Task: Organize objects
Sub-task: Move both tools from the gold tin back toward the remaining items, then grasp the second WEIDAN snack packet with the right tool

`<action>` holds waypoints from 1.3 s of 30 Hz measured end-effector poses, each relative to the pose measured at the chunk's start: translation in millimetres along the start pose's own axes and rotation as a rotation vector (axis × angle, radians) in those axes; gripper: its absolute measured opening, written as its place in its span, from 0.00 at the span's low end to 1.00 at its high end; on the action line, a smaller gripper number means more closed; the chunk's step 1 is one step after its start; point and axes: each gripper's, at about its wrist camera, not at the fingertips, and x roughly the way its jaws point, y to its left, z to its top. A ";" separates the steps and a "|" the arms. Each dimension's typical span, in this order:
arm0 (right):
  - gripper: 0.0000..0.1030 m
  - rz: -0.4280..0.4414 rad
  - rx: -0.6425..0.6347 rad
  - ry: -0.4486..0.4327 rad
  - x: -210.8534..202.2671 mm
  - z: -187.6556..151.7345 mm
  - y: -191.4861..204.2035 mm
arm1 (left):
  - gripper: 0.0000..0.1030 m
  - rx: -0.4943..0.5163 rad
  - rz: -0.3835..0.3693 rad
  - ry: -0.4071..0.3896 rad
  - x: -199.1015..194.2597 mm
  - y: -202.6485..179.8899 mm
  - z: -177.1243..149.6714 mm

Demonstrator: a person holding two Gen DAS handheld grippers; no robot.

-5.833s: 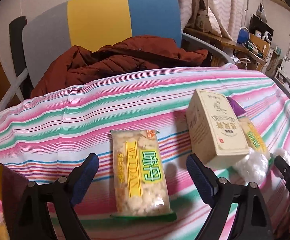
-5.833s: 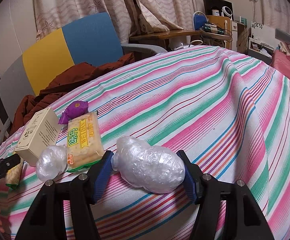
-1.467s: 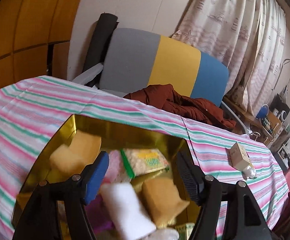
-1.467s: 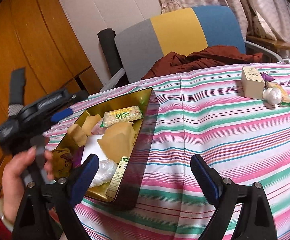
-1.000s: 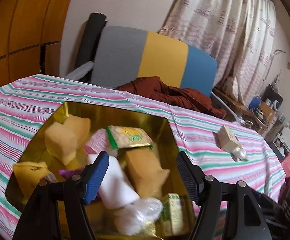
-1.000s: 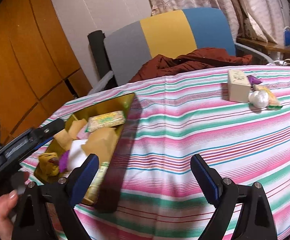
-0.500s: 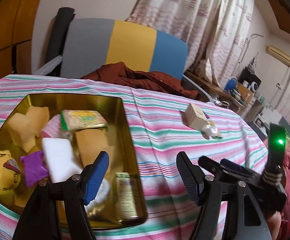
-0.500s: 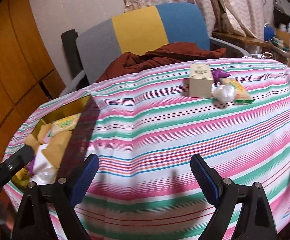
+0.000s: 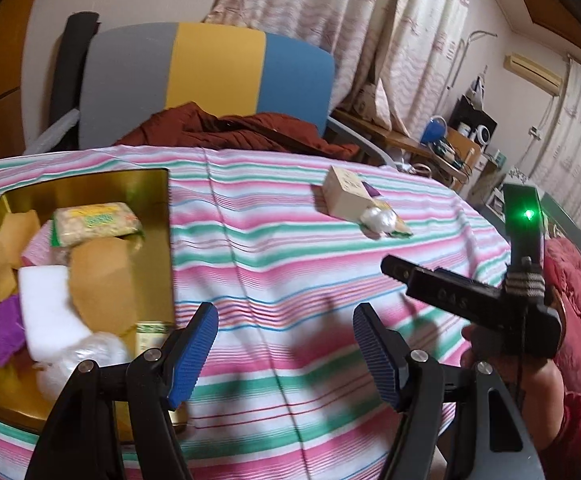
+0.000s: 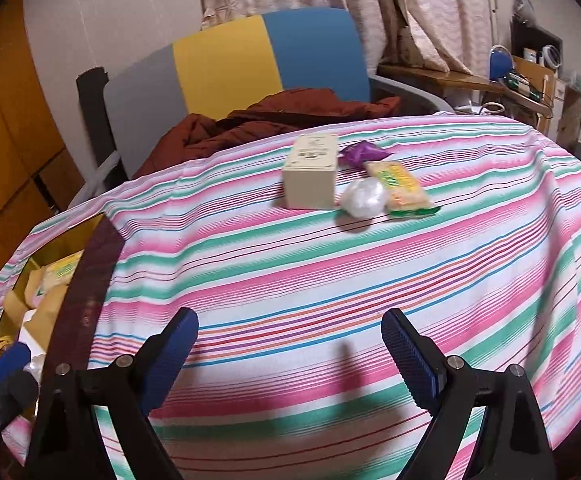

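Beyond the parted, empty fingers of the right gripper [image 10: 288, 354], a cream box [image 10: 312, 174] is seen on striped cloth [image 10: 330, 264]; the left gripper [image 9: 284, 350] is likewise spread, beside a gold tin [image 9: 158, 188].

Both wrist views above striped table [image 9: 290, 240], facing chair [image 10: 250, 60], sharing box [image 10: 312, 174]

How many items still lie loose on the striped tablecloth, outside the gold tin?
4, clustered at the far side: a cream box, a purple wrapper behind it, a clear plastic bundle beside it, and a yellow cracker packet. Smaller pieces could be hidden behind the box.
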 end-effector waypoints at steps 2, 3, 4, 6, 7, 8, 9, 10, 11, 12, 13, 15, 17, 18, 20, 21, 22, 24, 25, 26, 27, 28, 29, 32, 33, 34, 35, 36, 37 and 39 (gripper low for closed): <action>0.91 -0.014 0.002 -0.005 1.1 1.4 -8.2 | 0.69 0.004 -0.008 0.011 4.9 -4.8 -1.3; 0.91 -0.020 0.003 -0.007 1.9 1.9 -12.3 | 0.69 0.007 -0.012 0.018 7.5 -8.0 -2.0; 0.91 -0.024 0.006 -0.010 2.9 2.4 -15.8 | 0.69 0.009 -0.017 0.024 9.8 -9.9 -2.9; 0.91 -0.031 0.015 -0.017 4.4 3.5 -24.6 | 0.69 0.013 -0.023 0.038 14.1 -13.8 -3.9; 0.91 -0.040 0.018 -0.022 5.8 5.0 -31.3 | 0.69 0.017 -0.026 0.048 17.6 -17.5 -4.8; 0.91 -0.045 0.019 -0.026 6.6 6.2 -34.9 | 0.69 0.020 -0.028 0.054 19.6 -19.2 -5.4; 0.91 -0.053 0.021 -0.035 7.4 8.2 -40.8 | 0.69 0.023 -0.030 0.061 21.9 -21.5 -6.5; 0.91 -0.064 0.025 -0.047 8.1 11.3 -47.5 | 0.69 0.025 -0.032 0.066 23.6 -23.3 -7.4; 0.91 -0.075 0.031 -0.056 9.5 14.8 -55.1 | 0.69 0.025 -0.032 0.073 25.6 -24.8 -8.1; 0.91 -0.086 0.040 -0.064 11.2 18.9 -62.9 | 0.69 0.024 -0.033 0.078 27.0 -25.5 -8.3; 0.91 -0.099 0.051 -0.068 14.0 24.2 -72.0 | 0.69 0.025 -0.034 0.083 28.6 -27.2 -8.9; 0.91 -0.120 0.074 -0.065 19.8 34.0 -87.1 | 0.69 0.030 -0.036 0.088 30.7 -30.1 -9.4; 0.91 -0.125 0.102 -0.063 26.7 46.2 -103.6 | 0.69 0.035 -0.037 0.094 33.3 -32.7 -9.6; 0.91 -0.129 0.108 -0.062 28.9 50.5 -107.8 | 0.69 0.039 -0.039 0.097 34.8 -34.6 -10.0; 0.90 -0.142 0.117 -0.061 36.2 61.6 -117.4 | 0.69 0.047 -0.039 0.108 37.7 -36.8 -10.2; 0.90 -0.147 0.119 -0.060 41.1 67.2 -120.8 | 0.69 0.050 -0.040 0.114 39.5 -38.2 -10.6; 0.89 -0.146 0.121 -0.055 49.0 75.1 -124.9 | 0.69 0.054 -0.042 0.119 40.6 -39.8 -11.2; 0.86 -0.141 0.120 -0.046 60.5 85.6 -128.2 | 0.69 0.068 -0.043 0.127 42.2 -44.0 -12.9; 0.85 -0.142 0.110 -0.040 69.3 92.1 -128.7 | 0.69 0.075 -0.043 0.131 42.5 -45.5 -13.4; 0.82 -0.144 0.095 -0.030 77.8 97.1 -128.3 | 0.69 0.080 -0.044 0.133 42.7 -47.0 -14.0; 0.80 -0.148 0.078 -0.015 87.7 102.2 -127.3 | 0.69 0.087 -0.045 0.134 42.7 -48.5 -14.5; 0.75 -0.155 0.062 0.006 98.5 107.0 -125.8 | 0.69 0.096 -0.042 0.137 43.5 -50.0 -15.3; 0.74 -0.152 0.056 0.025 106.7 109.7 -124.9 | 0.69 0.099 -0.040 0.140 44.0 -50.7 -15.5; 0.72 -0.111 0.063 0.095 130.8 115.3 -123.1 | 0.69 0.094 -0.042 0.150 47.0 -50.9 -16.1; 0.73 -0.100 0.063 0.115 137.3 115.6 -121.5 | 0.69 0.093 -0.041 0.153 48.2 -51.2 -16.4; 0.73 -0.111 0.050 0.126 142.0 115.3 -119.4 | 0.69 0.092 -0.042 0.158 49.6 -51.8 -16.4; 0.72 -0.125 0.028 0.119 143.6 115.1 -116.9 | 0.69 0.091 -0.045 0.160 50.3 -52.2 -16.3; 0.70 -0.126 0.014 0.115 143.9 114.6 -114.9 | 0.69 0.091 -0.047 0.161 51.3 -52.5 -15.8; 0.61 -0.121 0.012 0.113 143.1 114.0 -115.3 | 0.69 0.092 -0.048 0.163 53.0 -53.5 -14.8; 0.49 -0.118 0.009 0.107 139.1 112.4 -118.1 | 0.69 0.086 -0.056 0.166 56.4 -55.0 -12.7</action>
